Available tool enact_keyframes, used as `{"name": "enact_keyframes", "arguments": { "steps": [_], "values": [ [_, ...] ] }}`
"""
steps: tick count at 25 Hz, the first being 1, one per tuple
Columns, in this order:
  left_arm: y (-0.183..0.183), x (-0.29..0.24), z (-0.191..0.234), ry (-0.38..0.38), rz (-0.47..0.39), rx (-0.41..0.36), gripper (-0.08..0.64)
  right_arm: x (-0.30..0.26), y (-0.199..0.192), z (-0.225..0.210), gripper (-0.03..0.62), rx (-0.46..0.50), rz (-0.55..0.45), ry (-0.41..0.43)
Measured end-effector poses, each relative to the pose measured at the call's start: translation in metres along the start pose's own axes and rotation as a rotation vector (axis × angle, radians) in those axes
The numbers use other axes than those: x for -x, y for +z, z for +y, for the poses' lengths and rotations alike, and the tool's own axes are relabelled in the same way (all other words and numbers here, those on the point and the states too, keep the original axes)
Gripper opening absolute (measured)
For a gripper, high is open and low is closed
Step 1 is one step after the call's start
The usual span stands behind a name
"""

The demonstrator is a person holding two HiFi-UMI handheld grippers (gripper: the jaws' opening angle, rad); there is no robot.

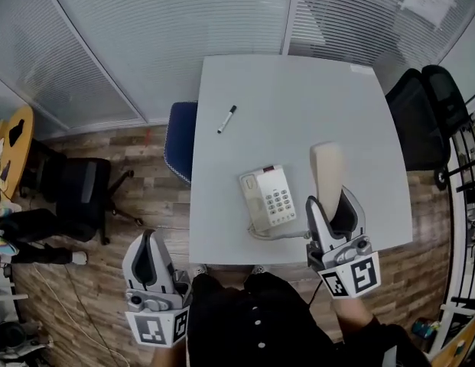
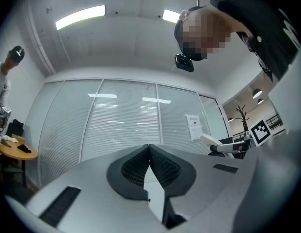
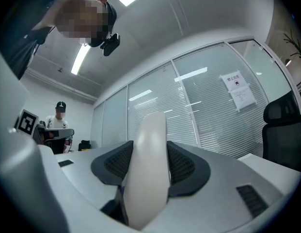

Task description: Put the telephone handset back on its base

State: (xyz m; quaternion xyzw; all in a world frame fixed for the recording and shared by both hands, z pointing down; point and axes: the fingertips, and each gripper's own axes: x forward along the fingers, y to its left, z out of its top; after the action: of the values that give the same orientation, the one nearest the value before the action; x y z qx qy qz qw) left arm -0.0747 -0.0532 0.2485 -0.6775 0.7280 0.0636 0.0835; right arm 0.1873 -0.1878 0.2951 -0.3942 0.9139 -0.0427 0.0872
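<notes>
Bench (image 1: 298, 98), white: telephone base (image 1: 268, 199) near its front edge, cradle vacant. Handset (image 1: 326, 167) clamped in right gripper (image 1: 334, 206), just right of base, not yet replaced; seating remains. Left gripper (image 1: 149, 245) closed, empty, off the bench.

Handset (image 1: 326, 165) partly inside right tool (image 1: 332, 200)

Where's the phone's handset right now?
In the head view, the handset is clamped in the right gripper, over the table just right of the telephone base.
</notes>
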Motion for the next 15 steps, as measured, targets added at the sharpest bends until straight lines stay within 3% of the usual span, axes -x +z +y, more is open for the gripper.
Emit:
{"name": "enact_keyframes", "arguments": {
  "steps": [7,15],
  "values": [
    [-0.002,0.01,-0.013,0.037,0.021,-0.015,0.015,-0.001,-0.007,-0.008,0.232,-0.009,0.025,0.043],
    [0.004,0.008,0.0,0.025,0.015,-0.019,0.015,-0.005,-0.014,0.003,0.232,-0.011,0.032,0.039]
  ]
}}
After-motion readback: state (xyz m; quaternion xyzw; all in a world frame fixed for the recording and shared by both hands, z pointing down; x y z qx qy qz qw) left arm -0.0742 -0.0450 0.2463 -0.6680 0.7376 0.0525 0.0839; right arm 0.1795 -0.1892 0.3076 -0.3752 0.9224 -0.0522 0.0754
